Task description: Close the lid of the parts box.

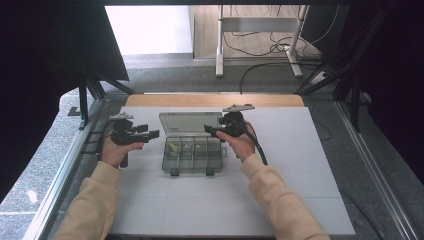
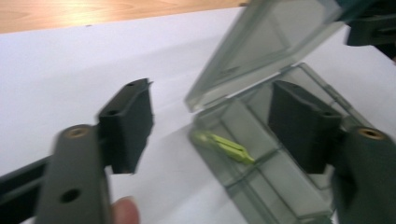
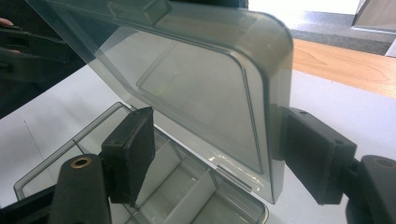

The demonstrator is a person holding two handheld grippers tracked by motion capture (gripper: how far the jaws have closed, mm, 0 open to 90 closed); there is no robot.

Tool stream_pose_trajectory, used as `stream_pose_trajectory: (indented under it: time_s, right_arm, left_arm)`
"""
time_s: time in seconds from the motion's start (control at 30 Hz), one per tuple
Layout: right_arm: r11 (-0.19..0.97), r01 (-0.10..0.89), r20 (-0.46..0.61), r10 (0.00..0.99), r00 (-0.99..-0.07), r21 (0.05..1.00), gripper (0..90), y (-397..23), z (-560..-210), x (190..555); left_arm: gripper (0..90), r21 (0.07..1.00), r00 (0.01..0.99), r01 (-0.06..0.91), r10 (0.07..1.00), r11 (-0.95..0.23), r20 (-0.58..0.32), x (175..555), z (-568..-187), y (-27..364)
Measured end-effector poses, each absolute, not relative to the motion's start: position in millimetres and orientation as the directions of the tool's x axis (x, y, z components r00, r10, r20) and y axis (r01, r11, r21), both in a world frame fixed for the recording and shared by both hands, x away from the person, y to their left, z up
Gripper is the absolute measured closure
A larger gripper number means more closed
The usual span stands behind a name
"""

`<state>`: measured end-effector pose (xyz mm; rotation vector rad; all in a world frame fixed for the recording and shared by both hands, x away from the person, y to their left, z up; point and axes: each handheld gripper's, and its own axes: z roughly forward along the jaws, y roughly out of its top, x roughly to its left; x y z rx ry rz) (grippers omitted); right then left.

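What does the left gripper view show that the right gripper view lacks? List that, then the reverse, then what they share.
Left gripper view: a small yellow-green piece lying in one end compartment, a fingertip at the bottom edge, and the left gripper with its jaws open.
Right gripper view: the right gripper with its jaws wide apart and the lid's side edge beside one pad; whether they touch is unclear.
Both: the translucent grey plastic compartment box, its hinged lid raised, the white table and a wooden strip behind.
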<state>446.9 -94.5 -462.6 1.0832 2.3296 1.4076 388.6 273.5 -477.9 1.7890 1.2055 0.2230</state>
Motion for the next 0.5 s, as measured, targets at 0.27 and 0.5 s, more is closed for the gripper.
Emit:
stream_pose_trajectory:
  time_s: [0.27,0.5]
  right_arm:
    - [0.273,0.481,0.186,0.681,-0.708,0.833,27.8,-95,-463,447]
    - [0.267,0.483,0.19,0.683,-0.705,0.834,27.8,-94,-464,447]
  left_arm:
    - [74.3,0.785,0.48,0.62,0.798,-0.015,-0.364,397,-471,275]
    - [89.6,0.822,0.527,0.57,0.771,-0.007,-0.359,408,-446,262]
